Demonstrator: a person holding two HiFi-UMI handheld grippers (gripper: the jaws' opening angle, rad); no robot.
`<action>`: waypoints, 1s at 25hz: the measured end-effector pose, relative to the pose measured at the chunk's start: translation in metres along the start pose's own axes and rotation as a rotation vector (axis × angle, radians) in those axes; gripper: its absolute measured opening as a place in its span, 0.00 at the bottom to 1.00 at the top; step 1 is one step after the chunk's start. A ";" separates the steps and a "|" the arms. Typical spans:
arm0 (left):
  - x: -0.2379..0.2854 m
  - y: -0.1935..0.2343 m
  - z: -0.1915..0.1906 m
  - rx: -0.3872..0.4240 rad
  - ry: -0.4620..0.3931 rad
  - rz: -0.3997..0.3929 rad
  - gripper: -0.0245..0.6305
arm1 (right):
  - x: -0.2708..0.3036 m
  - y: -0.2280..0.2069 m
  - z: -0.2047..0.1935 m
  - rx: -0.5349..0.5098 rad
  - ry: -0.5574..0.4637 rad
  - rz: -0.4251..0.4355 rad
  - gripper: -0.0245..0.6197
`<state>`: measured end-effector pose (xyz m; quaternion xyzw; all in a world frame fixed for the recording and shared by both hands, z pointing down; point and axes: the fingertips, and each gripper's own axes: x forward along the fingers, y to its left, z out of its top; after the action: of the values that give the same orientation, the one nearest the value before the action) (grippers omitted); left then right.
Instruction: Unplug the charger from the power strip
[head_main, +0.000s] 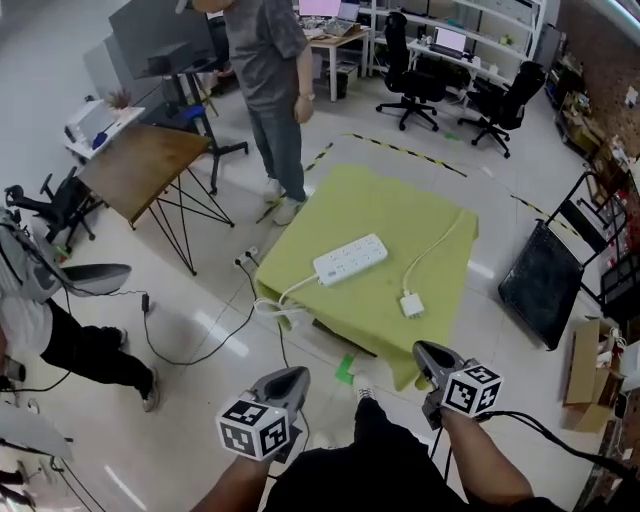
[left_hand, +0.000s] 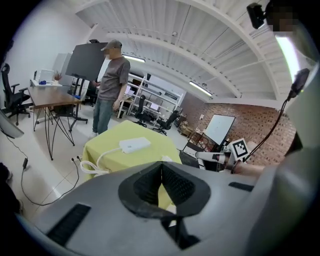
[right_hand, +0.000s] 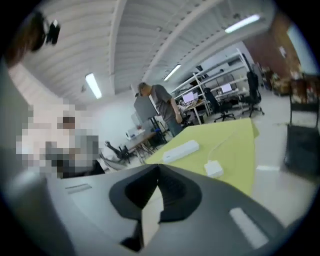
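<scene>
A white power strip (head_main: 350, 259) lies in the middle of a table covered by a yellow-green cloth (head_main: 380, 205). The white charger (head_main: 412, 304) lies flat on the cloth beside it, apart from the strip, its thin cable running off toward the far right corner. Both grippers hang low in front of the table, short of its near edge. The left gripper (head_main: 290, 378) has its jaws together and nothing between them. The right gripper (head_main: 430, 352) is likewise shut and empty. In the right gripper view the strip (right_hand: 181, 150) and charger (right_hand: 213, 169) sit ahead.
The strip's white cord (head_main: 275, 308) is coiled over the table's left edge. A person (head_main: 270, 90) stands at the far side. A wooden table (head_main: 140, 165) stands at left, and a black panel (head_main: 545, 285) and a cardboard box (head_main: 585, 360) at right.
</scene>
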<state>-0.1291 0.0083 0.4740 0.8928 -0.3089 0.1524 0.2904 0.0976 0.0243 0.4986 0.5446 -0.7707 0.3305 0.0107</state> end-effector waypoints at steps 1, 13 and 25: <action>-0.004 -0.005 -0.008 0.001 0.002 -0.021 0.05 | -0.014 0.019 -0.003 0.099 -0.032 0.063 0.04; -0.018 -0.066 -0.049 0.090 0.023 -0.105 0.05 | -0.092 0.111 -0.043 -0.094 0.015 0.137 0.04; -0.014 -0.125 -0.063 0.038 0.015 -0.071 0.05 | -0.130 0.077 -0.059 -0.157 0.081 0.089 0.04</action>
<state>-0.0654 0.1338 0.4643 0.9073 -0.2721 0.1544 0.2809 0.0650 0.1780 0.4572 0.4937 -0.8164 0.2913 0.0699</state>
